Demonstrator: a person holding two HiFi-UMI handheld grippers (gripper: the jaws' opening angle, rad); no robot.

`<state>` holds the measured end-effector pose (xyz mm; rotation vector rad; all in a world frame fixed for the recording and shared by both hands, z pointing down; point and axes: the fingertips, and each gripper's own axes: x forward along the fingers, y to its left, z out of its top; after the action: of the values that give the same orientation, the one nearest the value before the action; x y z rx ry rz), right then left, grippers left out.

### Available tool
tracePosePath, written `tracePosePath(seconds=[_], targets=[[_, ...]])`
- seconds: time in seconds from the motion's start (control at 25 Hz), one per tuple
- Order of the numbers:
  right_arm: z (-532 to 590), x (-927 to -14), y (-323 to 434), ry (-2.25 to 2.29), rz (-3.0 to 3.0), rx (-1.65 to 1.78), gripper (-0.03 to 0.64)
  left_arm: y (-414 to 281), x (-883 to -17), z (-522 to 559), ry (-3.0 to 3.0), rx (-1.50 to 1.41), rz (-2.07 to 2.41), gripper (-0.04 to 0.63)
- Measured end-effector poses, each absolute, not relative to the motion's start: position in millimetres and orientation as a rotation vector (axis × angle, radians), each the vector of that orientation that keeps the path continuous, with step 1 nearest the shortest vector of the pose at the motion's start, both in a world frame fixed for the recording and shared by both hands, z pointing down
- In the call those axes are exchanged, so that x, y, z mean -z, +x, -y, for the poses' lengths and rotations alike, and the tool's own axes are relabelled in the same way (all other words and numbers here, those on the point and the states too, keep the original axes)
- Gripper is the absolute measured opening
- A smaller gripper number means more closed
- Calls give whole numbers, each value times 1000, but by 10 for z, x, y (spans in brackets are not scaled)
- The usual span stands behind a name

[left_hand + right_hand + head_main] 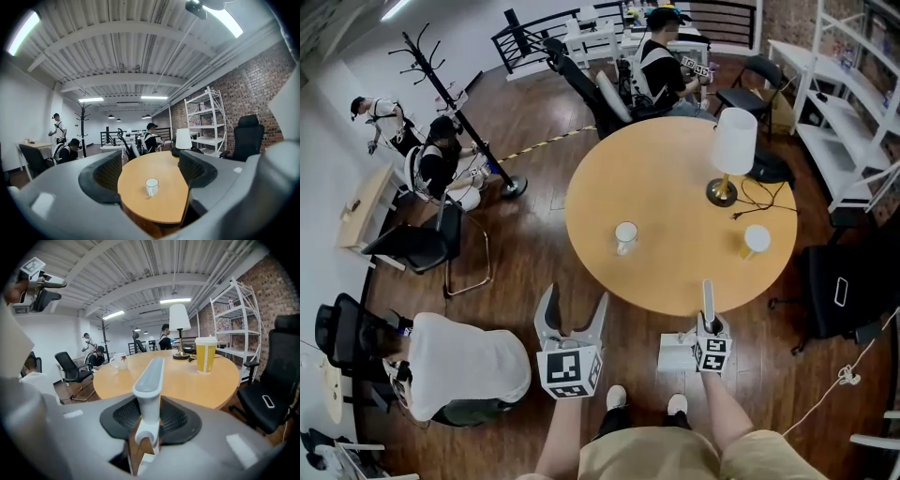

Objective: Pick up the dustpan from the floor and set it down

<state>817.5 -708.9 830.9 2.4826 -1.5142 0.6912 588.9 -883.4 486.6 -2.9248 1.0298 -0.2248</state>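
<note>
A white dustpan (674,354) is low by the wearer's shoes, its long grey-white handle (708,298) standing up beside the round table's near edge. My right gripper (709,328) is shut on that handle; in the right gripper view the handle (149,380) runs up between the two dark pads, pinched near its lower end. Whether the pan touches the floor I cannot tell. My left gripper (573,314) hovers to the left, open with nothing between its fingers (108,174), and points level at the table.
The round wooden table (675,178) carries a white mug (625,236), a yellow cup (755,241) and a lamp (731,150). A black chair (839,286) stands at the right. A seated person (459,361) is close on the left; other people sit farther back.
</note>
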Motion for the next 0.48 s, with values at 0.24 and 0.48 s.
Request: tracePosePath(seconds=[0.24,0.48], targets=[[6803,-8143,7920,2466,1467,-673,95,5943,-4732,8844,-2926,142,-982,364],[6663,-7571,7789,2553,1449,-536,95,5930,-4629,8791,-2963,72,-942,364]])
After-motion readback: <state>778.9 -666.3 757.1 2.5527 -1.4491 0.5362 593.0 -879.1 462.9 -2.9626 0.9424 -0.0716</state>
